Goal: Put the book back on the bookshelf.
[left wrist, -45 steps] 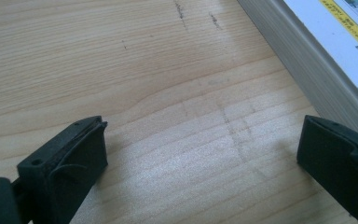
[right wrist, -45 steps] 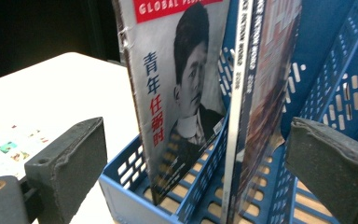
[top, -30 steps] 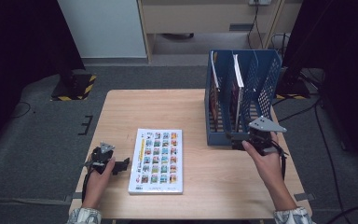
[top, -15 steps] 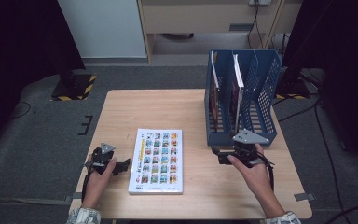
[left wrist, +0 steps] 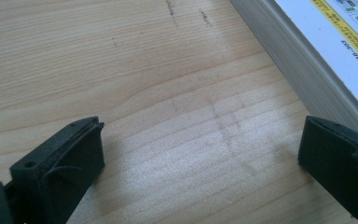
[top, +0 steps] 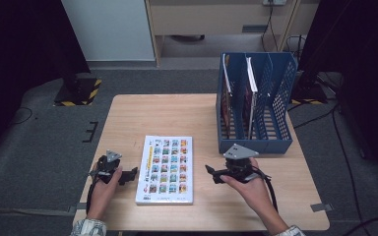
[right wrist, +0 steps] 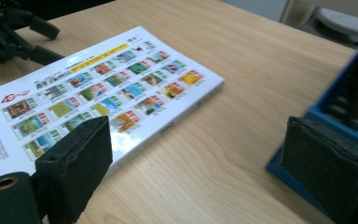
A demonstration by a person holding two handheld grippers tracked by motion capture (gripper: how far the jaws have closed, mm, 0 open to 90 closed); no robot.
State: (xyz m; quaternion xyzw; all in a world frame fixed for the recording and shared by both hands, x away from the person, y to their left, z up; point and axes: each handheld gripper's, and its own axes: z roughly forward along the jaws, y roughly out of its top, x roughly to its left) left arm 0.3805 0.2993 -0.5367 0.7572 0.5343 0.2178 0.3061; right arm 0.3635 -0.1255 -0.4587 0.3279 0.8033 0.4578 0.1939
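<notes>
Left gripper (top: 128,175) low over the light wooden table (top: 177,110), jaws spread wide and holding nothing; in the left gripper view (left wrist: 200,154) bare wood between the two black jaws. Just beyond its right jaw, the thick white book with a grid of small colourful pictures on its cover (top: 166,168), lying flat, its grey page edge (left wrist: 303,84) close to that jaw but not between the jaws. Right gripper (top: 212,174) on the other side of the same book, near its right edge but apart from it, jaws also released wide with nothing in them. In the right gripper view (right wrist: 193,158), the book (right wrist: 102,88) ahead and to the left of the jaws, with the left gripper (right wrist: 35,37) beyond its far edge. Behind the right gripper, the blue perforated file rack with upright dividers (top: 280,98), some thin books standing in its left compartments; its blue corner (right wrist: 340,107) just behind the right jaw.
</notes>
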